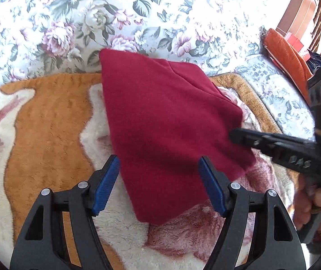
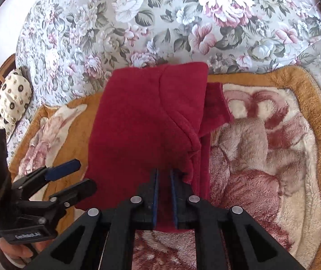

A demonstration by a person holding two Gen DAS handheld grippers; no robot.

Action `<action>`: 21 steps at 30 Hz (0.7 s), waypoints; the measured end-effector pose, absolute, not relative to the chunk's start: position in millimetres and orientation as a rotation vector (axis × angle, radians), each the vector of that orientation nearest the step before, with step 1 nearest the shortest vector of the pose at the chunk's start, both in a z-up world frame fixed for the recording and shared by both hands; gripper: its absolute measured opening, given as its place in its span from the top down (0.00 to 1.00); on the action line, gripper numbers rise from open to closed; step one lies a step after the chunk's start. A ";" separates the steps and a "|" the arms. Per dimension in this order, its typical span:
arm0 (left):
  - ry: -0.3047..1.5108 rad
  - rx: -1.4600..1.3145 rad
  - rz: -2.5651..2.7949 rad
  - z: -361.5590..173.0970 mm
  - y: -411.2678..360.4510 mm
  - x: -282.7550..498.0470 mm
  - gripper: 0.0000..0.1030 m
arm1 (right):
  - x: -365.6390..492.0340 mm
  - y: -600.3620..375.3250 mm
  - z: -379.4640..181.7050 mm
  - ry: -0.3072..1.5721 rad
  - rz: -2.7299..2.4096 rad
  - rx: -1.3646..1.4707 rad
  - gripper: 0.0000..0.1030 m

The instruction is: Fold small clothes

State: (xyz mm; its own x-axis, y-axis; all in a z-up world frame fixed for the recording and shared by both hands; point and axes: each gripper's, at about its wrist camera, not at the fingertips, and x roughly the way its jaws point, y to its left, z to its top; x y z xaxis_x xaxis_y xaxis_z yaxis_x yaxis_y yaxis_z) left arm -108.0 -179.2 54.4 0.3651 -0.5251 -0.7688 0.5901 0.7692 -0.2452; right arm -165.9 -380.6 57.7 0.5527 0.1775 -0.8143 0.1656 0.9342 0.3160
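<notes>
Right tool [image 2: 163, 175] has its two blue-padded fingers drawn nearly together on the near edge of the red garment [image 2: 147, 121], low in the middle of the right wrist view; cloth fills the narrow gap between the pads, so it appears to be pinching that hem. From the left wrist view the same tool [image 1: 232, 135] reaches in from the right side of the frame and meets the garment's right edge, which looks lifted off the blanket there, probably so the held edge can be carried over for a fold.

Left tool [image 1: 159, 175] stands wide open and holds nothing; its pads straddle the lower part of the garment [image 1: 167, 121], though I cannot tell whether they touch it. That spread suggests it is ready to take a second hold or to steady the cloth.

The garment lies on a fluffy orange and cream blanket [image 2: 272, 135] in mid-frame, its far end reaching the flowered bedspread [image 2: 160, 18] beyond. One flap already lies doubled over along the right side, with a short sleeve-like piece sticking out toward the right, so the folding seems partly done.
</notes>
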 end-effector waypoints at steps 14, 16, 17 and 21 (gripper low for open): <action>0.775 0.040 -0.560 87.5 -153.0 -109.3 0.30 | -196.2 -368.8 88.3 0.845 -0.133 0.342 0.78; 0.778 0.033 -0.547 91.4 -149.7 -108.6 0.30 | -200.9 -367.7 89.5 0.834 -0.149 0.352 0.78; 0.780 0.032 -0.536 92.8 -148.2 -107.7 0.29 | -203.3 -366.2 90.7 0.825 -0.149 0.361 0.78; 0.795 0.047 -0.503 96.6 -146.3 -109.3 0.29 | -205.1 -354.3 91.5 0.821 -0.138 0.334 0.78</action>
